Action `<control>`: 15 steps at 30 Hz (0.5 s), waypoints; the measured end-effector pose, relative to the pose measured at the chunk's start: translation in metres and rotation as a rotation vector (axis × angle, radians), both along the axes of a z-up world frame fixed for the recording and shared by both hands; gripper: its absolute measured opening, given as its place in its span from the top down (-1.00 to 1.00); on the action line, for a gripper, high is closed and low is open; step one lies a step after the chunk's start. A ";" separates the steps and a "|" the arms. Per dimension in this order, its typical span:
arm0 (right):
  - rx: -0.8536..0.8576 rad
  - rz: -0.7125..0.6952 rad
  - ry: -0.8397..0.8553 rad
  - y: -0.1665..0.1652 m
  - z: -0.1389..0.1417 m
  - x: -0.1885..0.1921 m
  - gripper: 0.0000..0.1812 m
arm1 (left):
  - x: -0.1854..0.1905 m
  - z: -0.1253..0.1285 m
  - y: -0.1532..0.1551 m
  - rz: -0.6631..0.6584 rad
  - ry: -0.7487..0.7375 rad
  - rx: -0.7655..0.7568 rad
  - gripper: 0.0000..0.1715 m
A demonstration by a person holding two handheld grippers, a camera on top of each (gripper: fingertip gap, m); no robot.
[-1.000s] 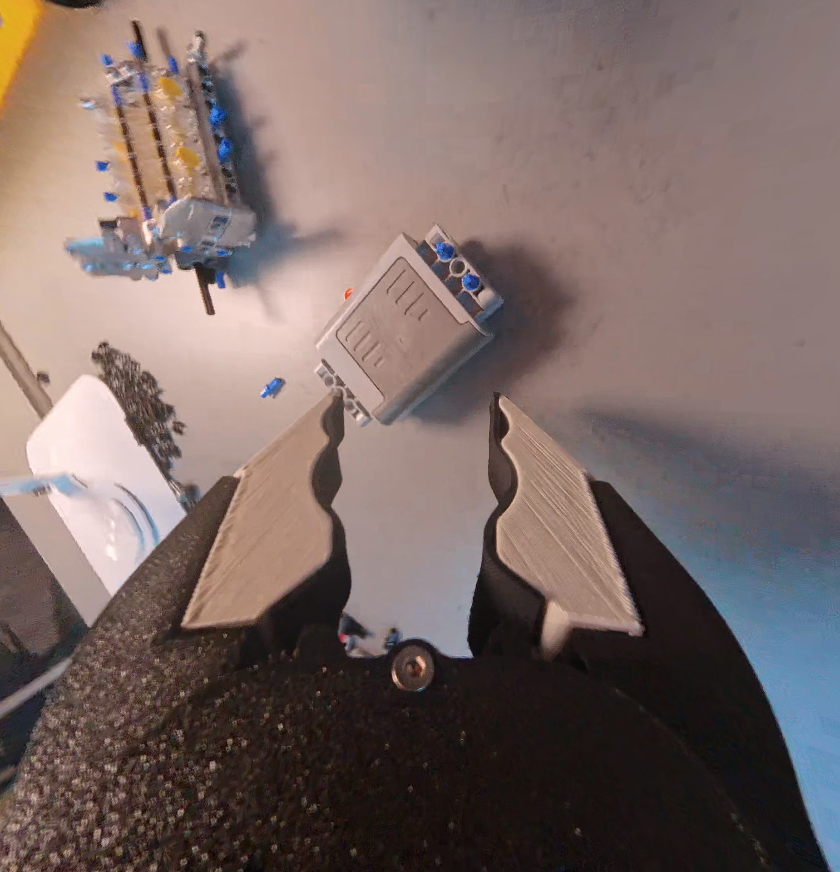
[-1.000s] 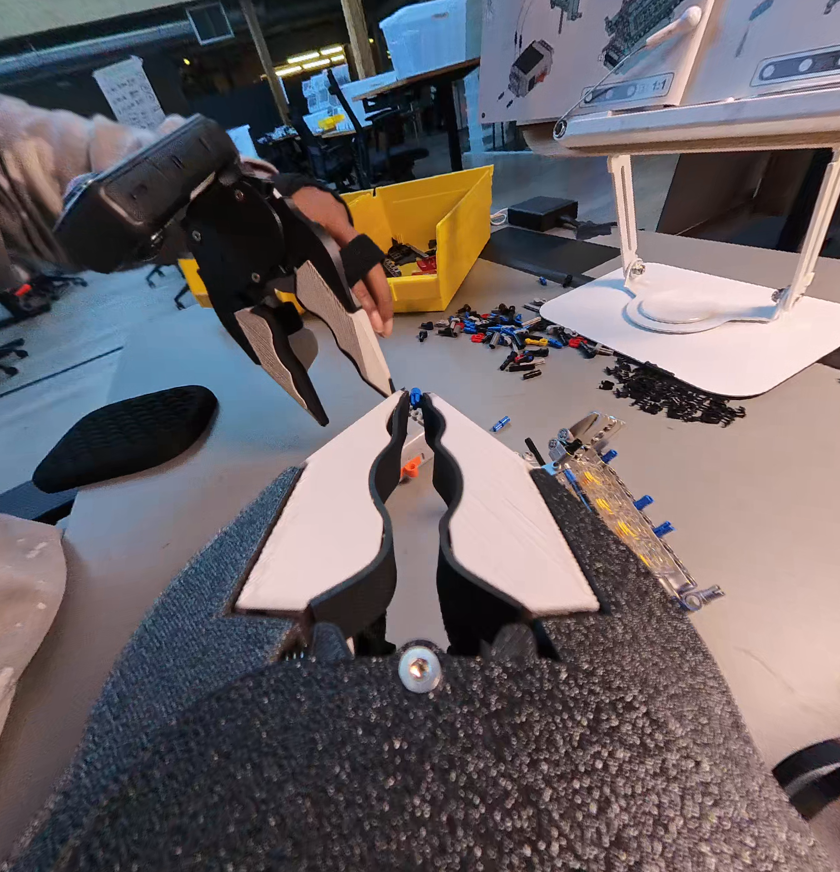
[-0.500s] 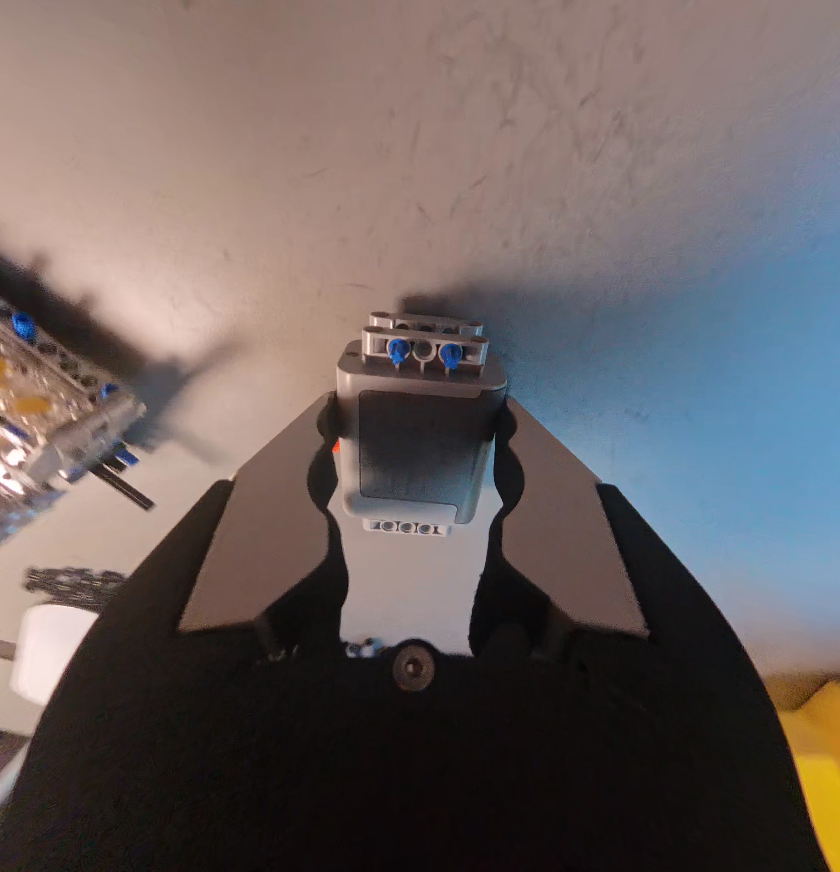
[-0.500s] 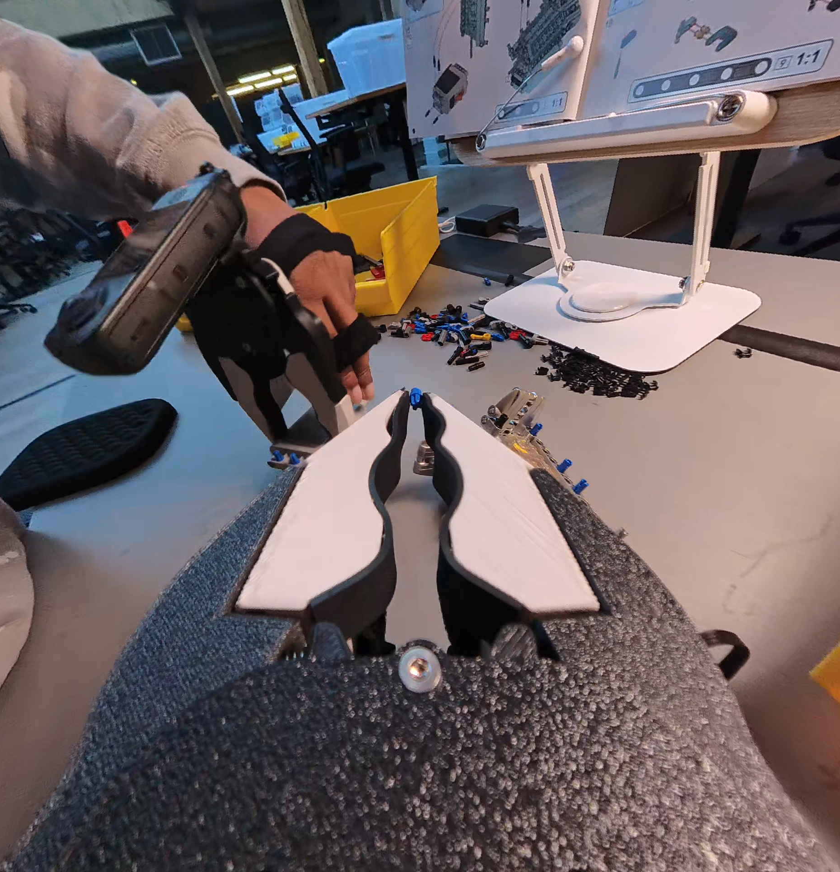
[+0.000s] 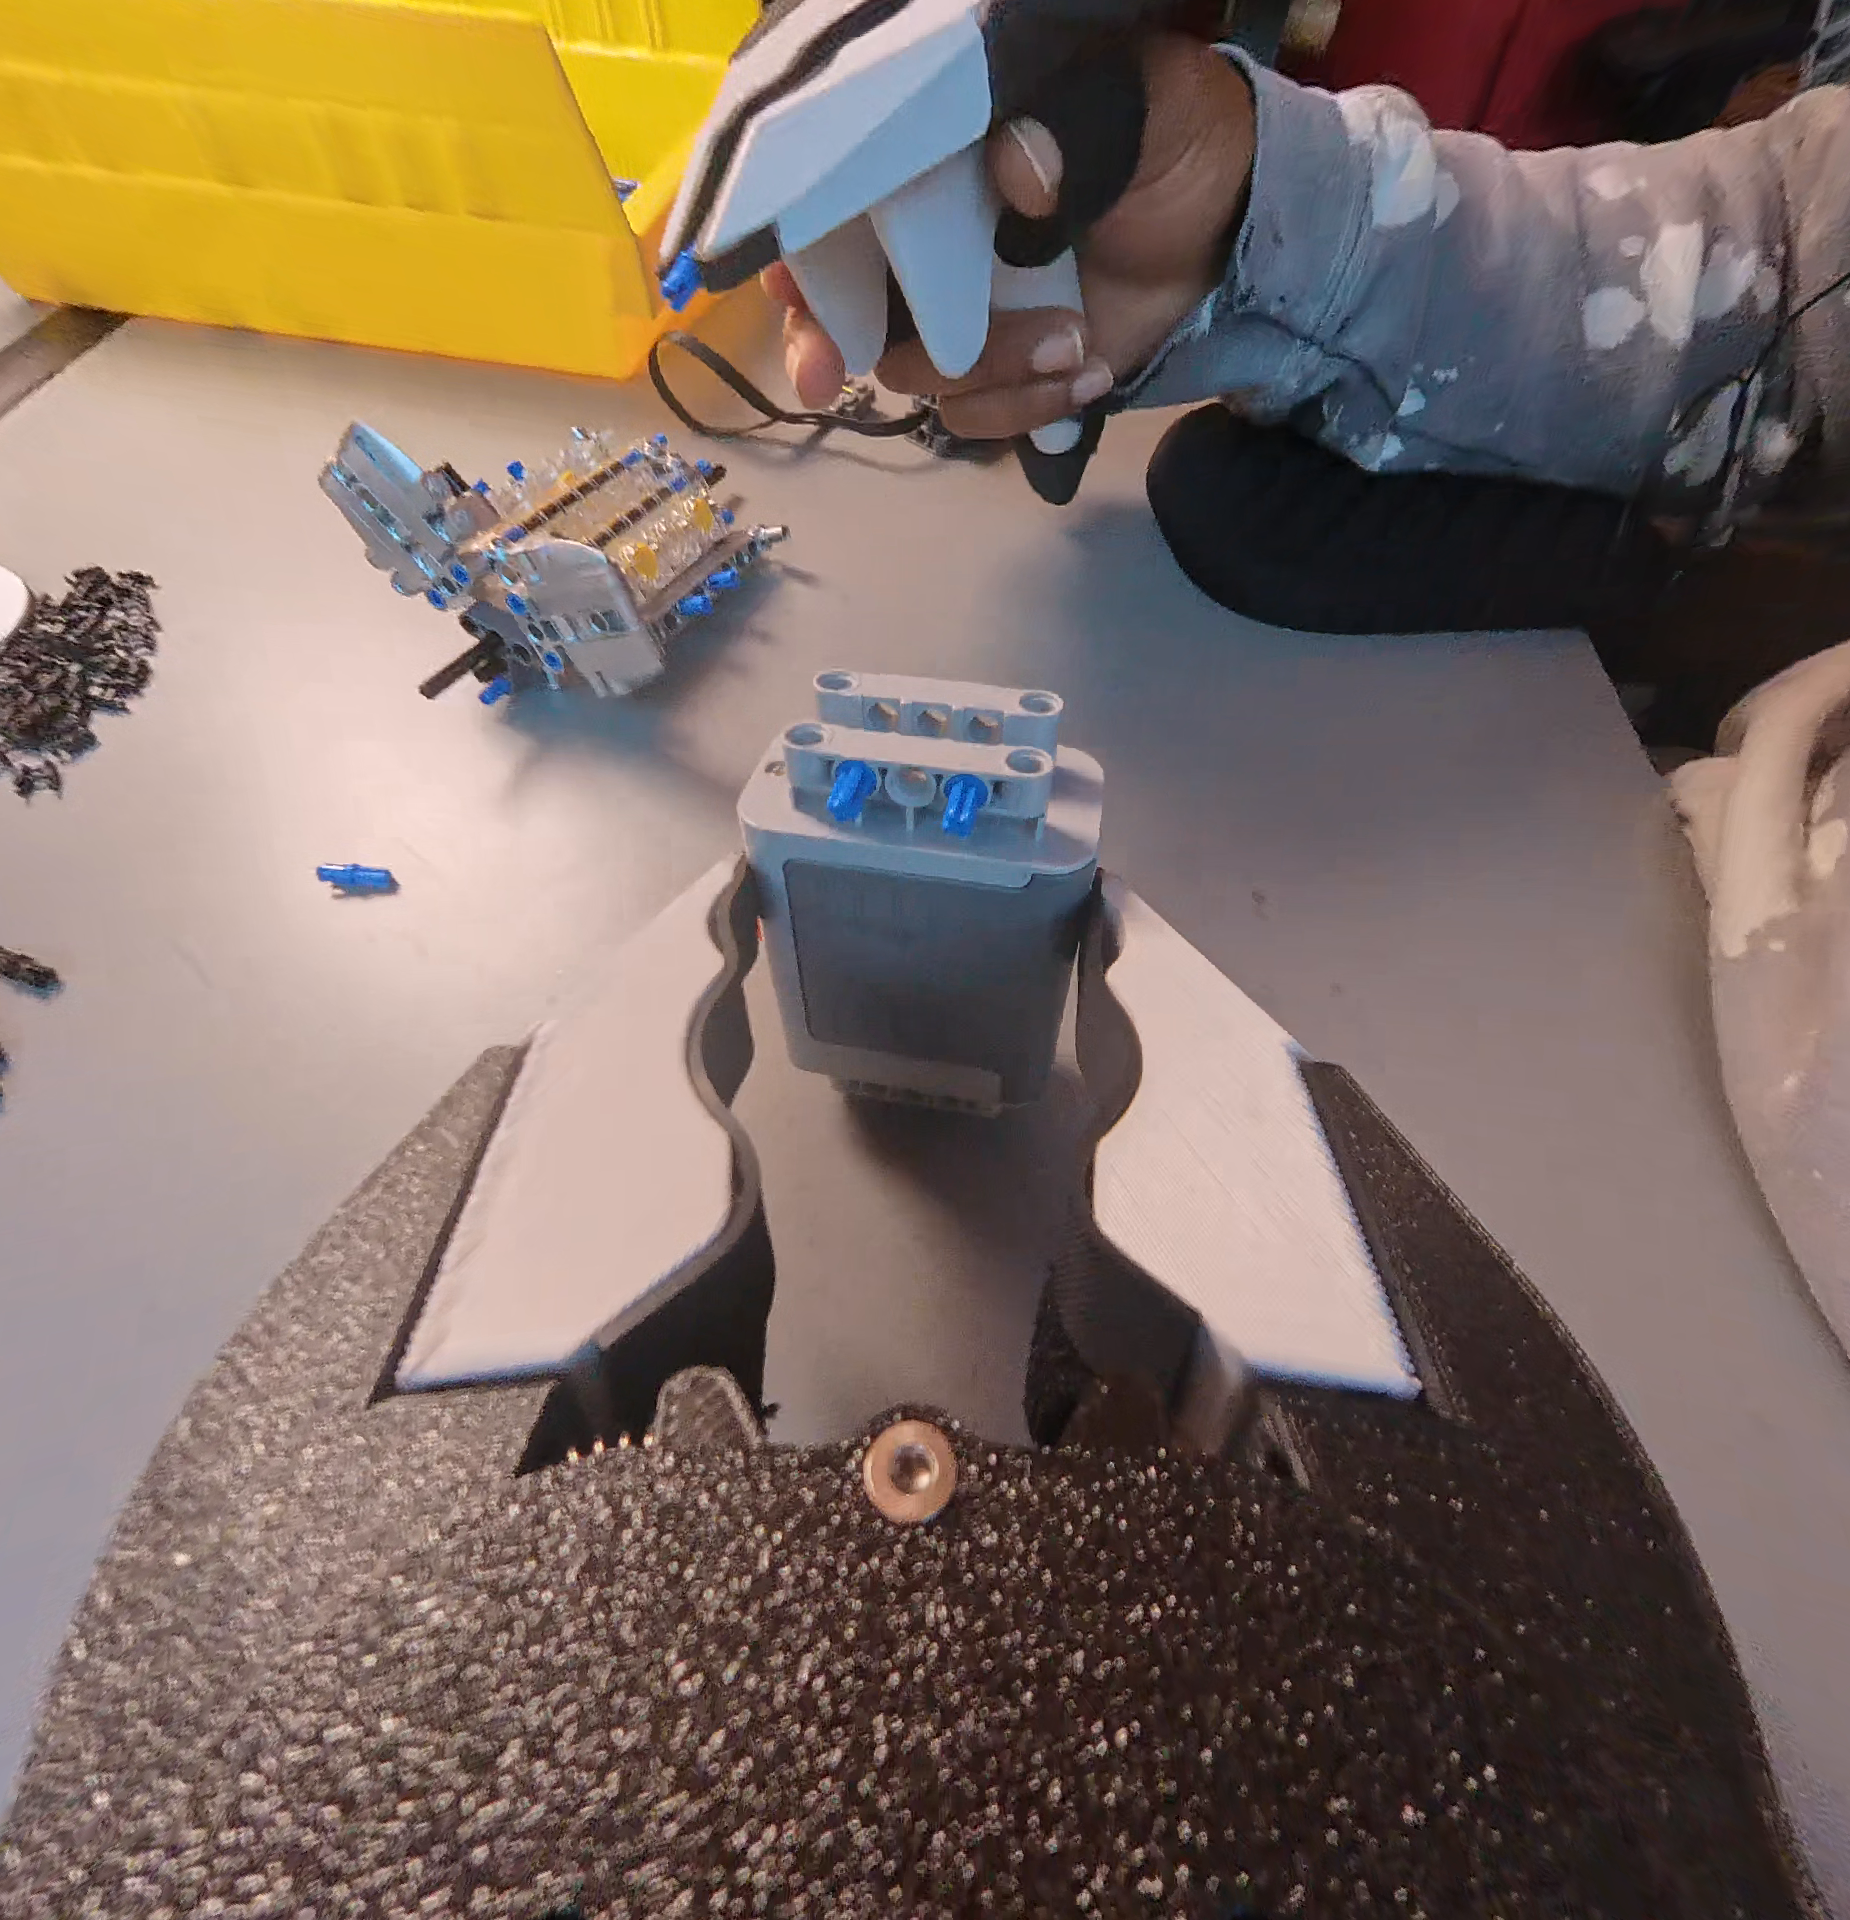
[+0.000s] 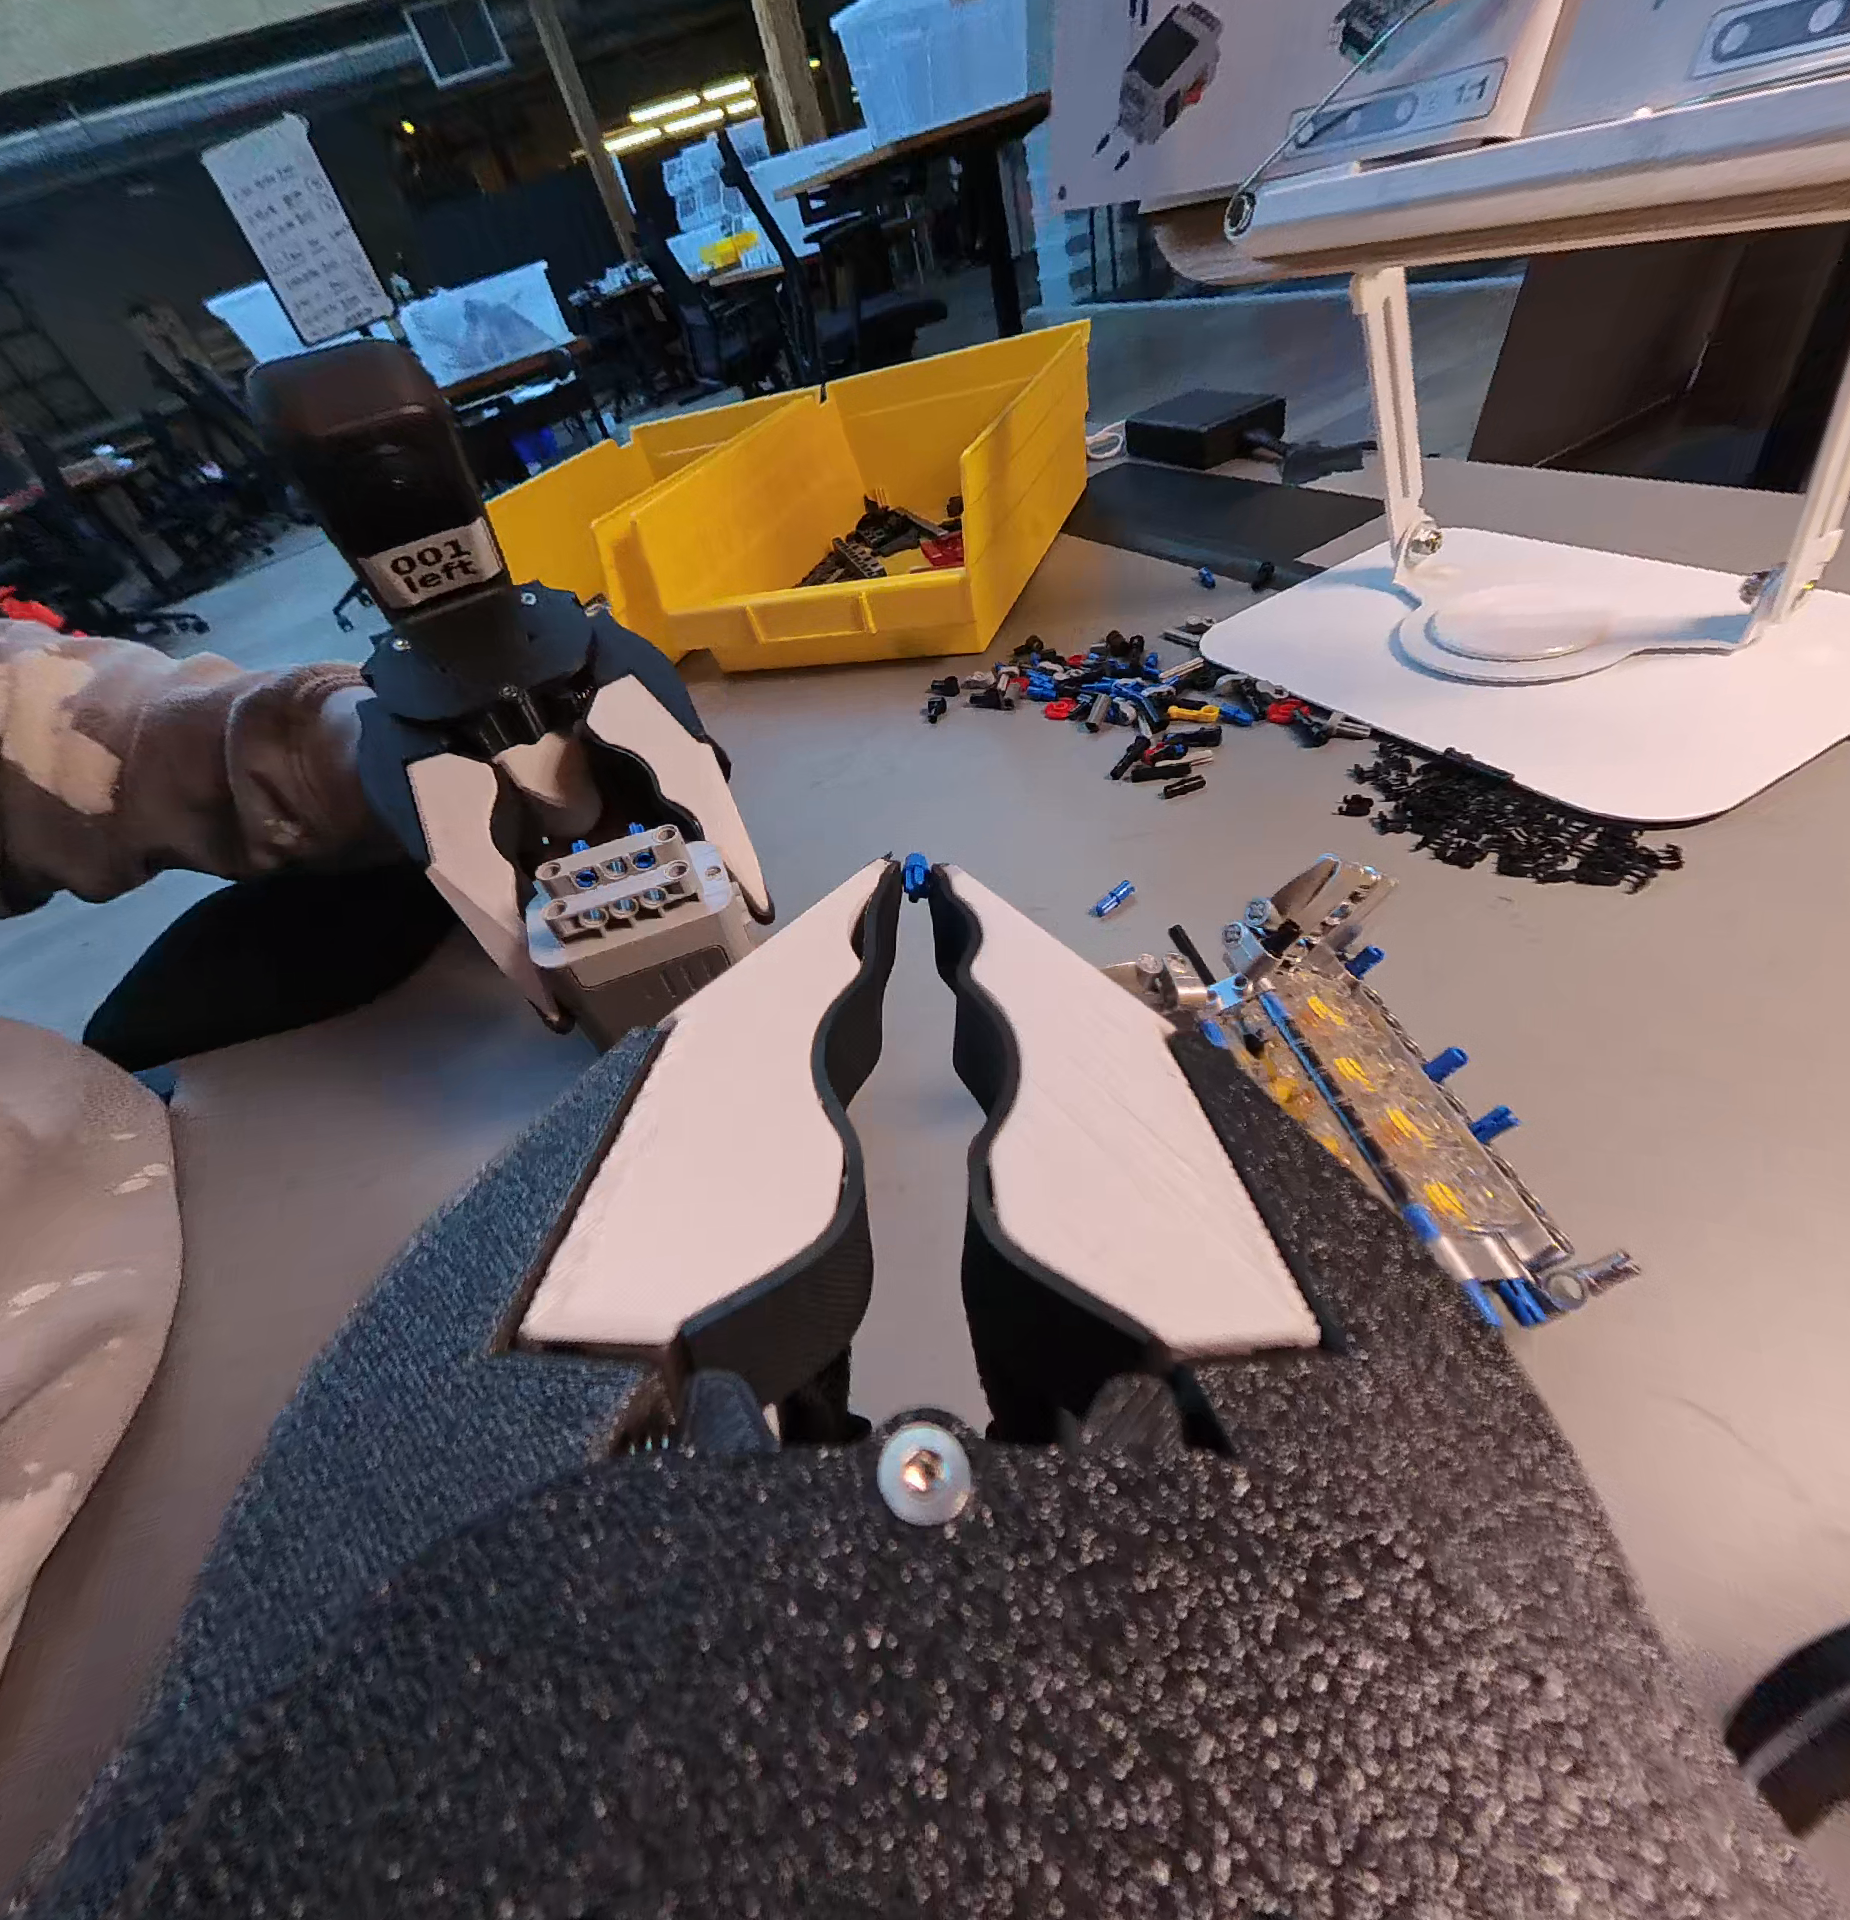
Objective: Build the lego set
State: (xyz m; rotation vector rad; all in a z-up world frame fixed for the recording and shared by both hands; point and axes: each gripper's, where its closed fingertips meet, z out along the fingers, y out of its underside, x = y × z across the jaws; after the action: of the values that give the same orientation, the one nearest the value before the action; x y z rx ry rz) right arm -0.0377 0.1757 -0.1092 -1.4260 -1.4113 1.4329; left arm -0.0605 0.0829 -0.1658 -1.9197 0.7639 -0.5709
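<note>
Jaws on our left gripper (image 5: pixel 916 914) are clamped on both sides of the grey battery-box brick (image 5: pixel 916 925), which we hold off the grey table (image 5: pixel 1316 831) with its end beams and two blue pins facing away from us. Over on the right gripper (image 6: pixel 915 875) the jaws are squeezed nearly together, with a tiny blue pin (image 6: pixel 915 873) pinched right at the tips. In the left wrist view that same pin pokes out of the right gripper up near the top, well apart from the box.

Nearest thing past the box is the half-built clear and grey assembly (image 5: pixel 547 566), lying on the table with blue pins sticking out of it. One loose blue pin (image 5: pixel 357 878) lies between it and us. Farther out we've got a heap of small black parts (image 6: pixel 1513 821), a scatter of mixed coloured bits (image 6: pixel 1118 701), the yellow bin (image 6: pixel 848 520) and the white stand base (image 6: pixel 1586 665).
</note>
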 end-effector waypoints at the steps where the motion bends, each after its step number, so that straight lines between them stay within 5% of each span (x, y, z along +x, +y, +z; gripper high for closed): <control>1: 0.004 0.005 -0.003 -0.003 -0.001 -0.001 0.94 | -0.001 0.000 -0.003 -0.001 -0.007 -0.009 0.30; 15: 0.115 0.201 -0.098 -0.049 -0.013 -0.006 0.94 | 0.002 -0.005 -0.011 0.018 0.052 0.010 0.31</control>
State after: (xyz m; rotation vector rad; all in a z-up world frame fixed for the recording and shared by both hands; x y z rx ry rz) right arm -0.0441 0.1262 -0.1222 -1.3286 -1.7114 1.3938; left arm -0.0590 0.0721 -0.1712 -1.9369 0.7805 -0.5075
